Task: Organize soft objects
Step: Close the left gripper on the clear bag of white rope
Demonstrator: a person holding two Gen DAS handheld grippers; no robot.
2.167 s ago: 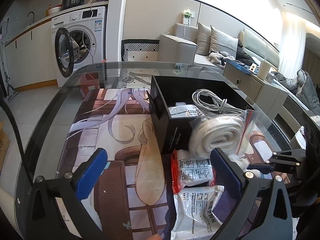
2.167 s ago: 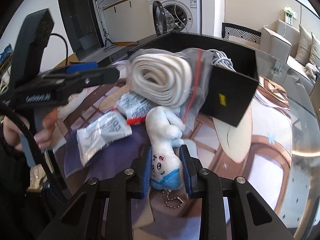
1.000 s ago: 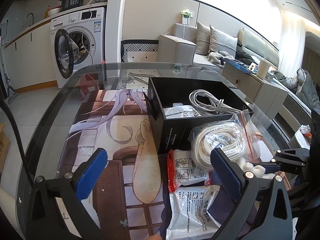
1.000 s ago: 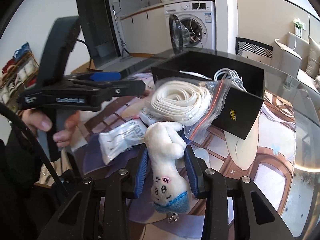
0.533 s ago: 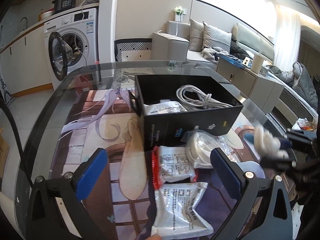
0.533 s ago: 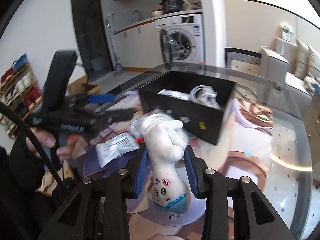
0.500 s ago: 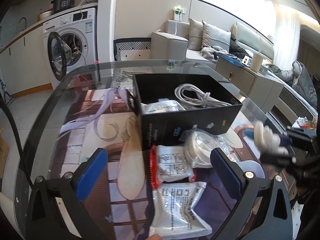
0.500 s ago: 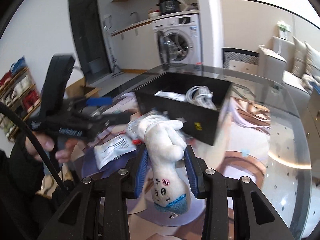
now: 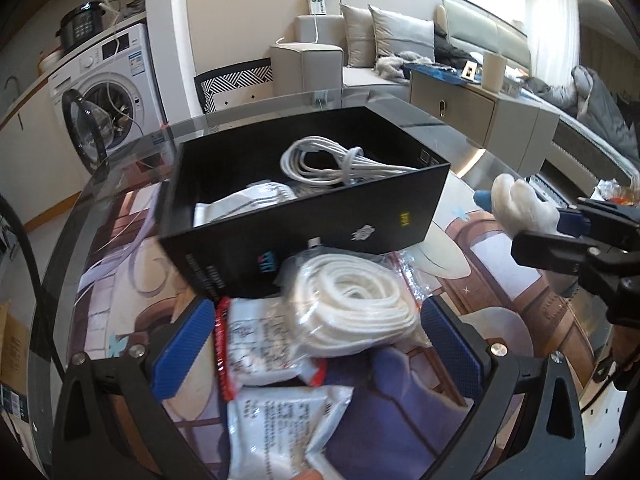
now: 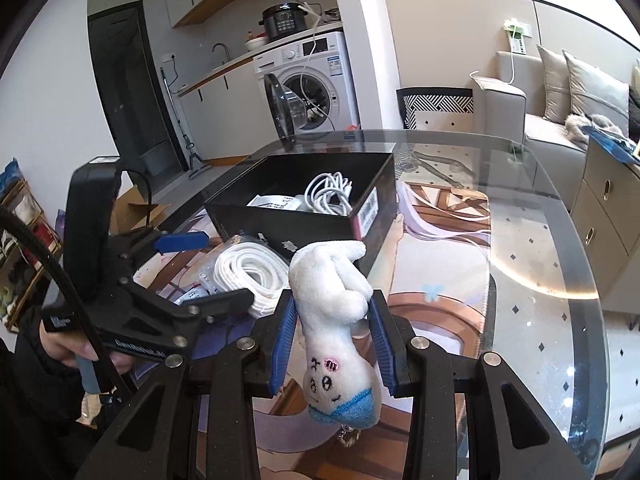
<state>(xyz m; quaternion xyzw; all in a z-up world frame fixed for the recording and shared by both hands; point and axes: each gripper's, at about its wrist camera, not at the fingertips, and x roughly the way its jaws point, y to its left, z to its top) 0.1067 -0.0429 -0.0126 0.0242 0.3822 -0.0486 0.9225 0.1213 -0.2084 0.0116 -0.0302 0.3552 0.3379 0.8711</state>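
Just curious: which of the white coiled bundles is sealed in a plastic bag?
The thick white rope coil lying outside the black box; the thin cable lies loose inside.

Matte black angular frames on the left gripper [image 9: 316, 344] and right gripper [image 10: 332, 344], blue ribbed pads [image 10: 283, 340] inside, silver screws near the pads. Black cable and dark sleeve [image 10: 28, 364] behind the left gripper.

Washing machine [image 10: 311, 80], door open; cooker [image 10: 284, 20] on top; sofa [image 9: 404, 48] w/ cushions, maybe clothes.
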